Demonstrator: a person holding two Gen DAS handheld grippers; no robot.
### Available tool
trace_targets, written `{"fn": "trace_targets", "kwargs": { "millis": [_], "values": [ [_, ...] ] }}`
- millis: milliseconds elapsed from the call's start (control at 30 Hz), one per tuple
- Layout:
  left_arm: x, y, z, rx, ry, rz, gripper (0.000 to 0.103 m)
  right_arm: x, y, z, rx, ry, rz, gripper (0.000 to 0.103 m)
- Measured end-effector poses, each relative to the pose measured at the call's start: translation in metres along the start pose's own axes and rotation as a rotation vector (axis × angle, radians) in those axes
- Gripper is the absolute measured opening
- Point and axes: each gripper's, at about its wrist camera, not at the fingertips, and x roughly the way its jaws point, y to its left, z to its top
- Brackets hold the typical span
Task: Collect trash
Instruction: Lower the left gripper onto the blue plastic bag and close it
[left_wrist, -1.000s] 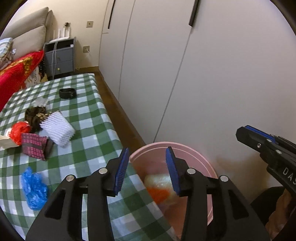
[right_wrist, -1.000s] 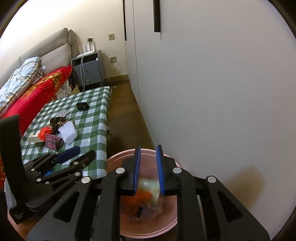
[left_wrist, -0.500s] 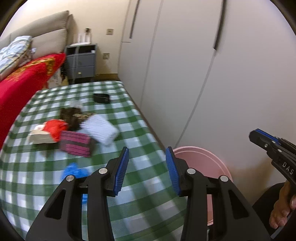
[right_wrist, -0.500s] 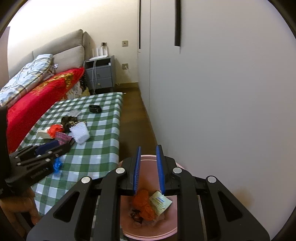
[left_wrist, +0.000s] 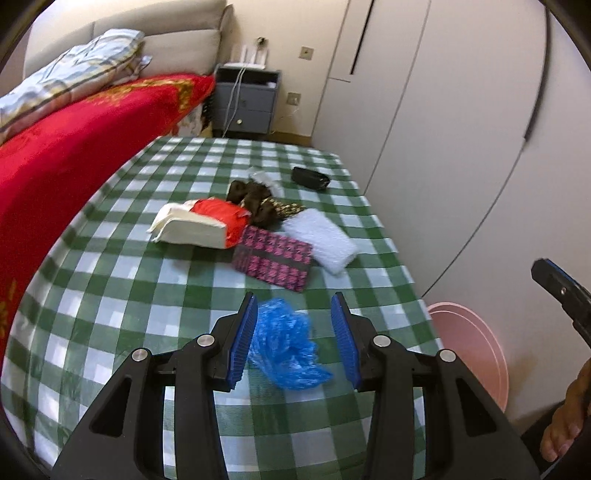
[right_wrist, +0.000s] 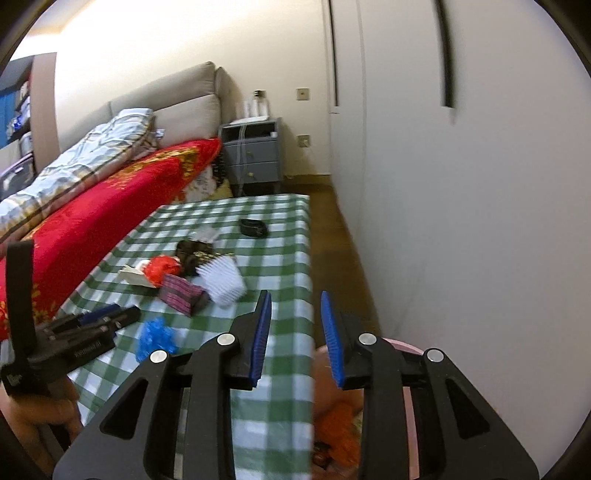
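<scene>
Two empty grippers: left gripper (left_wrist: 293, 334) jaws apart around crinkly blue plastic (left_wrist: 286, 345), right gripper (right_wrist: 295, 334) jaws opening.

A crumpled blue plastic bag (left_wrist: 286, 345) lies on the green checked tablecloth at the lower centre of my left view, seen between my left pads but touching neither. In my right view it sits at the lower left. The pink bin (left_wrist: 476, 354) stands on the floor at the right edge of my left view, beside the table's corner, only part of its rim showing. In my right view its rim peeks out at the bottom right, and crumpled orange trash (right_wrist: 338, 430) lies inside it with other scraps I cannot make out.
</scene>
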Motion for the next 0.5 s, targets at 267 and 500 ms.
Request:
{"fn": "trace_targets", "kwargs": {
  "millis": [267, 500],
  "values": [
    [0.020, 0.010, -0.008, -0.013, 0.055, 0.029, 0.041, 0.045, 0.026, 0.008, 0.007, 0.016, 0.082, 0.029],
    [0.038, 0.017, -0.014, -0.036, 0.121, 0.021, 0.042, 0.077, 0.039, 0.009, 0.019, 0.040, 0.122, 0.029]
  ]
}}
